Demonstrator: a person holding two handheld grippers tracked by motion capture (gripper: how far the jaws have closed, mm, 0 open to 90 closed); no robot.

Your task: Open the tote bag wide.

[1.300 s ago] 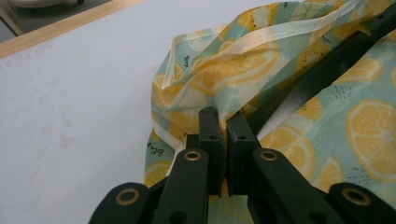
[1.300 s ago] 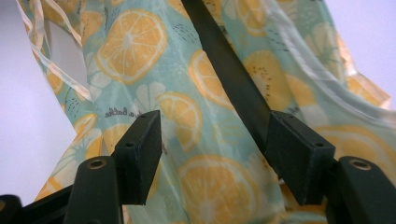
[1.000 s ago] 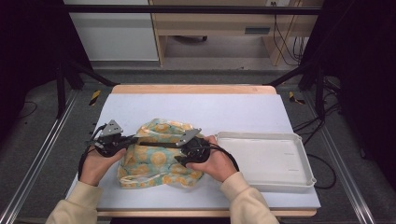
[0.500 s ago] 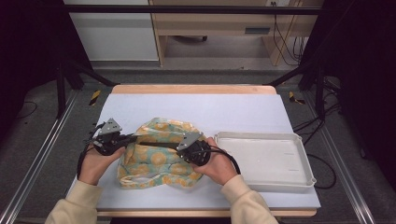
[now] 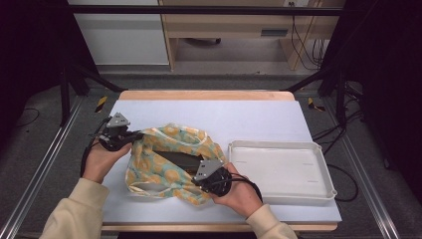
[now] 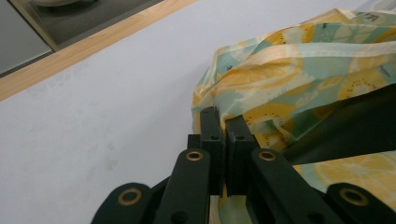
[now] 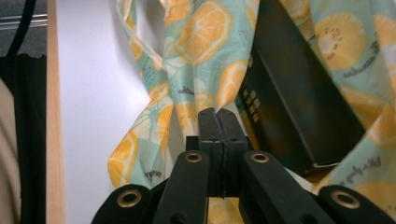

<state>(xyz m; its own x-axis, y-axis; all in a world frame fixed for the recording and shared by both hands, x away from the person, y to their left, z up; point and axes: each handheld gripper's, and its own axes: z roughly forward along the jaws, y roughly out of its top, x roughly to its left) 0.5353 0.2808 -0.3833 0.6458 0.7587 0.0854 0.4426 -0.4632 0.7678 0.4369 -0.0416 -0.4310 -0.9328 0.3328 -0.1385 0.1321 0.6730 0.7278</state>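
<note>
A bag (image 5: 169,162) printed with orange slices on pale green lies on the desk (image 5: 249,119), left of centre and towards the near edge, its mouth pulled open. A black box (image 5: 183,159) sits inside the opening; in the right gripper view the box (image 7: 299,107) rests against the cloth, with small lettering on its side.

The left tongs (image 5: 133,137) are clamped on the bag's left rim; in the left gripper view the jaws stand together on a fold of the cloth (image 6: 261,79), holding that edge raised off the desk. The right tongs (image 5: 198,175) have just been closing and are now clamped on the bag's near right edge, with cloth (image 7: 205,60) pinched between the jaws.

A white tray (image 5: 318,169) lies on the right of the desk, just beside the bag.
</note>
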